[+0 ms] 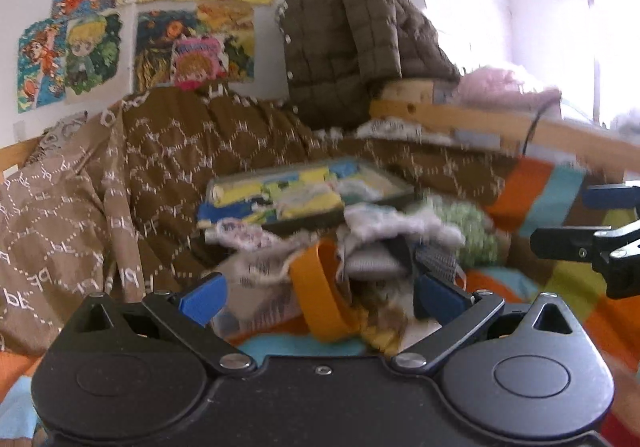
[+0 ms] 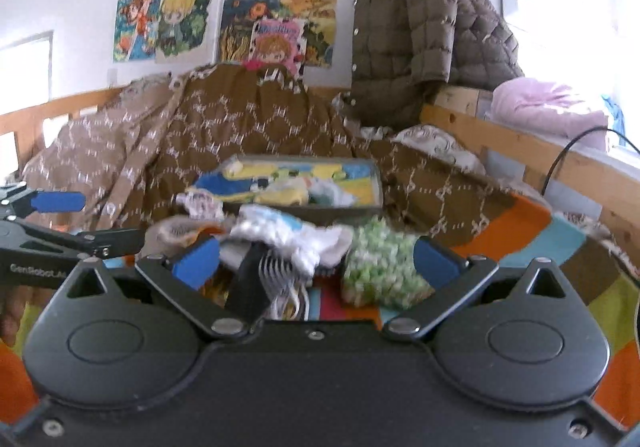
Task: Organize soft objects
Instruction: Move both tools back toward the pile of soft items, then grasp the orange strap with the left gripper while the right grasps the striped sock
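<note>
Bed: my left gripper (image 1: 318, 297) and right gripper (image 2: 316, 261) spread, empty | pile (image 2: 288, 243) before tray (image 2: 372, 183) | blurred, perhaps socks | risk: snagging two at once

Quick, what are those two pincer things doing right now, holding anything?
Left hand-held gripper: open, holding nothing, over the sock pile.
Right hand-held gripper: open, holding nothing.

Readable only in part: white "GenRobot" lettering, its end cut off, on the black body of the left gripper (image 2: 60, 203) off to the right gripper's left, and a repeated white "PF"-like monogram, blurred, across the brown quilt (image 1: 168, 151) ahead of both.
</note>
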Demonstrator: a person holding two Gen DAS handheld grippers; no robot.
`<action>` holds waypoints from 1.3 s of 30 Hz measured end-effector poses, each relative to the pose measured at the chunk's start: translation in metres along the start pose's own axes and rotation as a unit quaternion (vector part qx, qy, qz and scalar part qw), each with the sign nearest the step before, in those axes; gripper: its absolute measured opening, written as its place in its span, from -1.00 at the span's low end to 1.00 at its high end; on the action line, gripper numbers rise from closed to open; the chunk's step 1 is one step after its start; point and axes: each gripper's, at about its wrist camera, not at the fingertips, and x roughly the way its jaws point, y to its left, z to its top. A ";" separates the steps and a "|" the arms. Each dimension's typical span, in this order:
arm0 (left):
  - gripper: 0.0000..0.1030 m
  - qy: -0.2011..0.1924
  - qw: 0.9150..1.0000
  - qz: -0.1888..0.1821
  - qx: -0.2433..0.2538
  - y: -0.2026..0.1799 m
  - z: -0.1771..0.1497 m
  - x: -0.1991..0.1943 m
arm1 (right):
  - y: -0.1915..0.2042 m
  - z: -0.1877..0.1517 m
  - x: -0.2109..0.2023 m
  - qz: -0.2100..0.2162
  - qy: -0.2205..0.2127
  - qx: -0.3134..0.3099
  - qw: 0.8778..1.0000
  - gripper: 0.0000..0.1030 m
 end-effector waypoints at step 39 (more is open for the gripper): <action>0.99 0.119 0.993 0.005 -0.015 0.014 -0.012 0.063 | 0.014 -0.035 0.091 0.032 0.089 0.039 0.995 0.99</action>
